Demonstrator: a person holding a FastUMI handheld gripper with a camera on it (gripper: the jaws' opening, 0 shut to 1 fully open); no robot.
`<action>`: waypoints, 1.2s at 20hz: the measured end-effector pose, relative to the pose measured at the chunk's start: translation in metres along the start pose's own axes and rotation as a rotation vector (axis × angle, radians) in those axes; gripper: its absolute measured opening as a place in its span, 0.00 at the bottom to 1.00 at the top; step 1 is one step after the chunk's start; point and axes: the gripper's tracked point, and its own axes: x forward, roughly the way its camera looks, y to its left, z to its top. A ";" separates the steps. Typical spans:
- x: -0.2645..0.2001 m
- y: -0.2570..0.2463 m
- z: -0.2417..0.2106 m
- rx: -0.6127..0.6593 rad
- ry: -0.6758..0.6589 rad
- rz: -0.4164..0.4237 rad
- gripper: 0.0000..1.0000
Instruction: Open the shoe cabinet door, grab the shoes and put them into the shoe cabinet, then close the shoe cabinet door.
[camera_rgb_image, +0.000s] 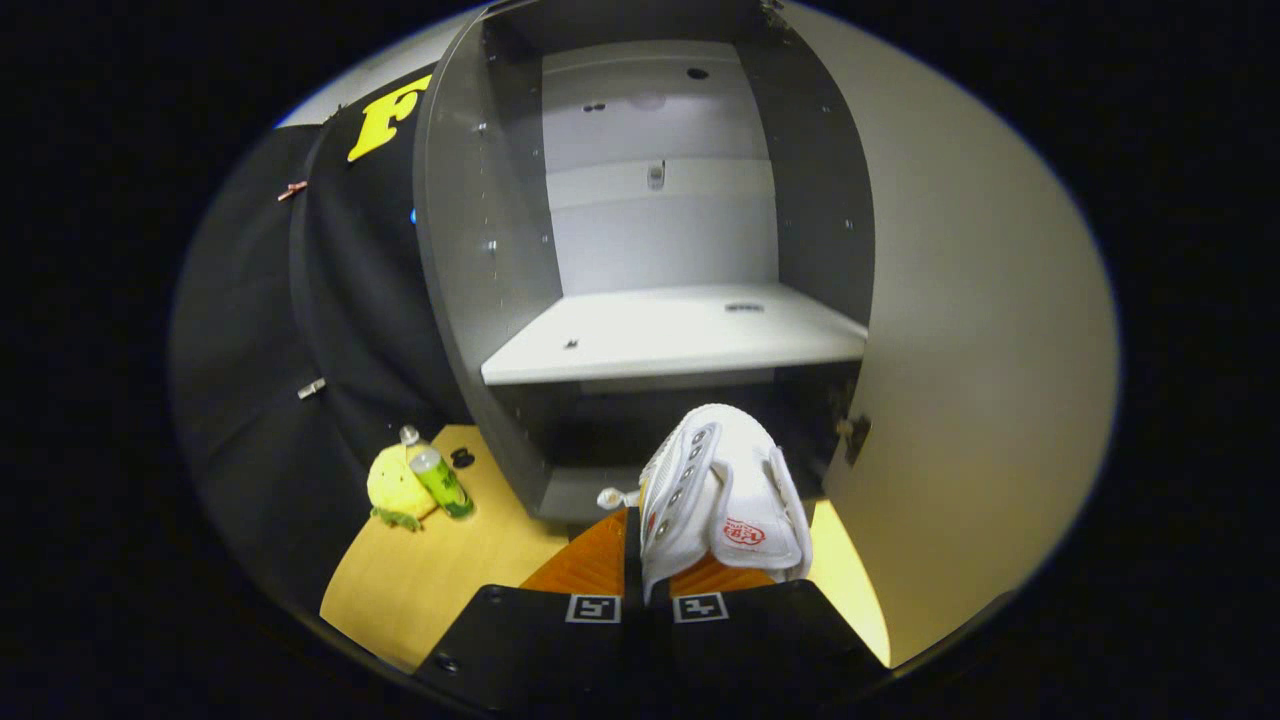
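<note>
One white shoe (722, 495) sits low in the frame's centre, pinched in the gripper (647, 585), before the open shoe cabinet (650, 330). Its toe could catch the shelf (670, 335) edge if raised carelessly.

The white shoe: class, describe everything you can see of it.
The white shoe looks like a soft leather-look sneaker with a row of eyelets down one side and a red logo on its tongue. It is held up, tilted, clamped between the orange fingers of the claw, just before the open cabinet, below its pale shelf.
</note>
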 end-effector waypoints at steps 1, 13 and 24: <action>0.008 -0.001 0.015 -0.004 -0.014 0.009 0.04; 0.010 0.011 0.071 -0.143 -0.068 0.103 0.04; 0.119 -0.005 0.155 -0.126 -0.148 0.062 0.04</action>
